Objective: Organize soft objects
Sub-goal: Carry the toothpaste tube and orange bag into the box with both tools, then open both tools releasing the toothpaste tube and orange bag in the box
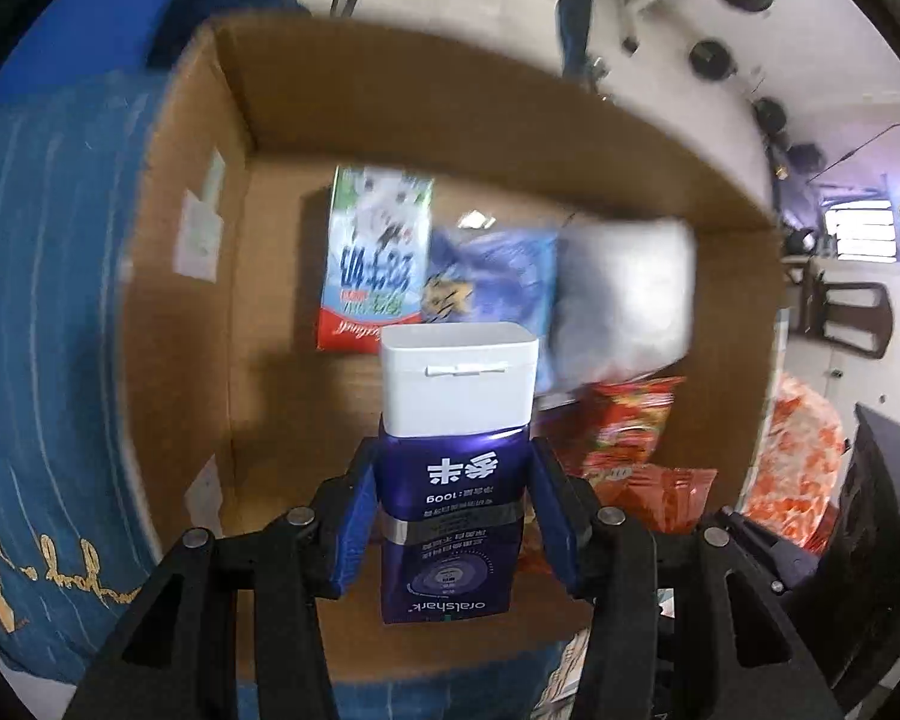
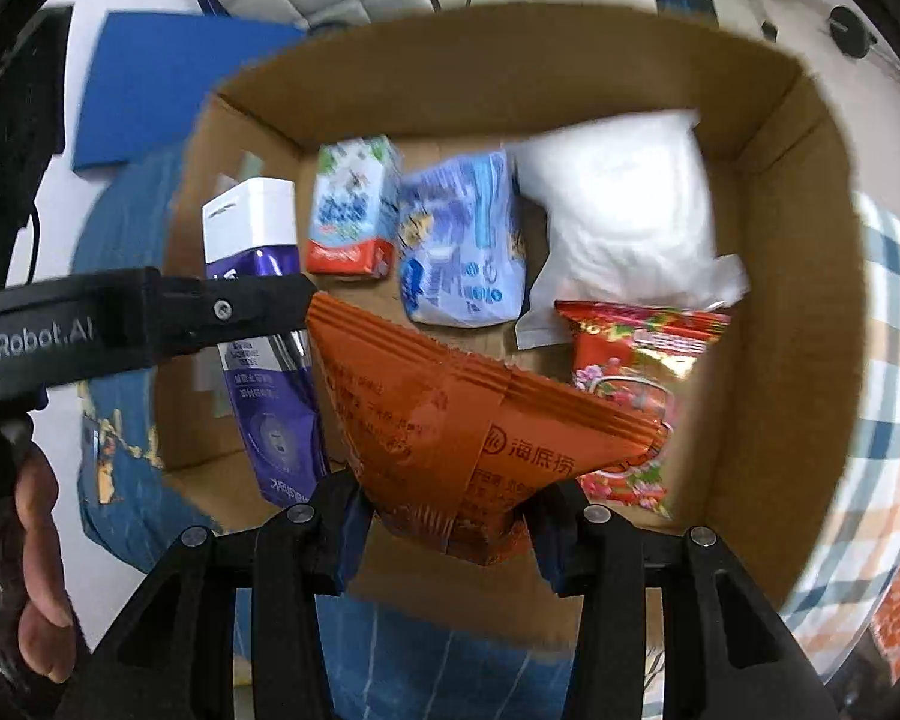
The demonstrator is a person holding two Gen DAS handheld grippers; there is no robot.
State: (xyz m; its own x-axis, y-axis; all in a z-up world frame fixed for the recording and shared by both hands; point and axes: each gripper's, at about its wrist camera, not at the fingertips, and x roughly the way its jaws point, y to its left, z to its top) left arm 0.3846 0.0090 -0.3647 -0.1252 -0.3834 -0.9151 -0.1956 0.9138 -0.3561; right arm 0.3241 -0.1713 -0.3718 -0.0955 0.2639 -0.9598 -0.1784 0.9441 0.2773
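My left gripper point(image 1: 453, 480) is shut on a purple toothpaste tube point(image 1: 450, 528) with a white cap, held over the open cardboard box point(image 1: 390, 90). The tube also shows in the right wrist view point(image 2: 270, 372), with the left gripper's black arm across it. My right gripper point(image 2: 447, 516) is shut on an orange snack packet point(image 2: 462, 420), held above the box point(image 2: 780, 360). In the box lie a red and white carton point(image 2: 348, 222), a blue tissue pack point(image 2: 462, 240), a white bag point(image 2: 624, 210) and a red flowered packet point(image 2: 636, 354).
The box rests on a blue patterned cloth point(image 1: 48, 300). A blue mat point(image 2: 168, 84) lies behind the box at the left. A plaid cloth point(image 2: 882, 420) lies to the right. A person's hand point(image 2: 36, 552) holds the left gripper.
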